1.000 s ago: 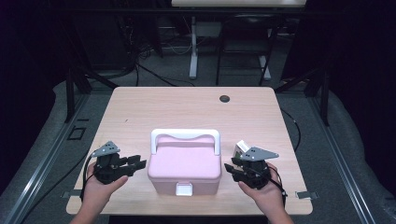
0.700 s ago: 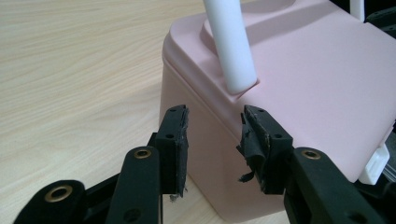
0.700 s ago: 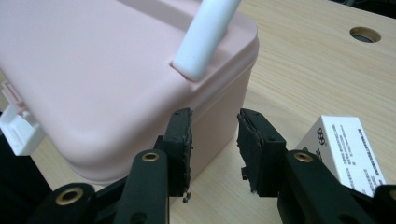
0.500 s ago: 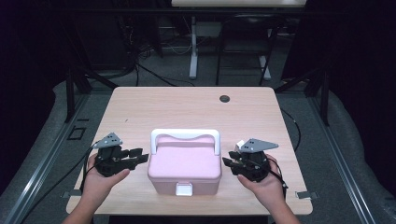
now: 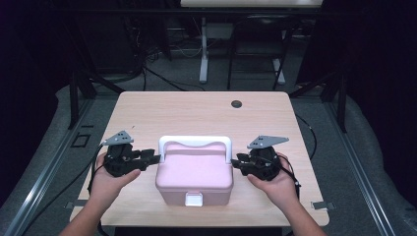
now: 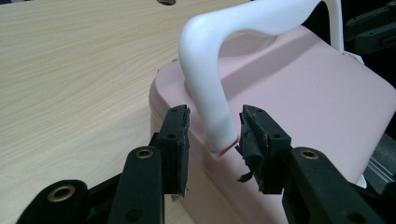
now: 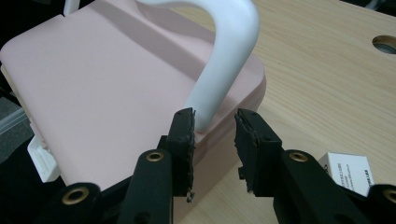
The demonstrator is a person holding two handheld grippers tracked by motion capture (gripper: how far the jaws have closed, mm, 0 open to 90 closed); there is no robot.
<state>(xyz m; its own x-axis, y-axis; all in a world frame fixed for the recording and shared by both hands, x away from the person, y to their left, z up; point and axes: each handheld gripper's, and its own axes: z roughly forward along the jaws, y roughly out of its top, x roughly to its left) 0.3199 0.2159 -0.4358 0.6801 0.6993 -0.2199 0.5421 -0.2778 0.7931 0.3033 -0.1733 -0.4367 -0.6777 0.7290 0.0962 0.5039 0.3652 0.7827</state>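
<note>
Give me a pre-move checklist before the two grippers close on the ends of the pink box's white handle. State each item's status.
1. Left gripper straddles the left foot of the white handle: ok, the foot sits between its jaws.
2. Left pads pressing the handle: not ok, a gap shows beside the left pad.
3. Right gripper lined up on the other handle foot: ok, though the foot sits close to one pad; its jaws have just been closing.
4. Pink box flat on the table: ok.
5. White front latch fastened: cannot tell.
6. Small white carton away from the right jaws' path: ok.
</note>
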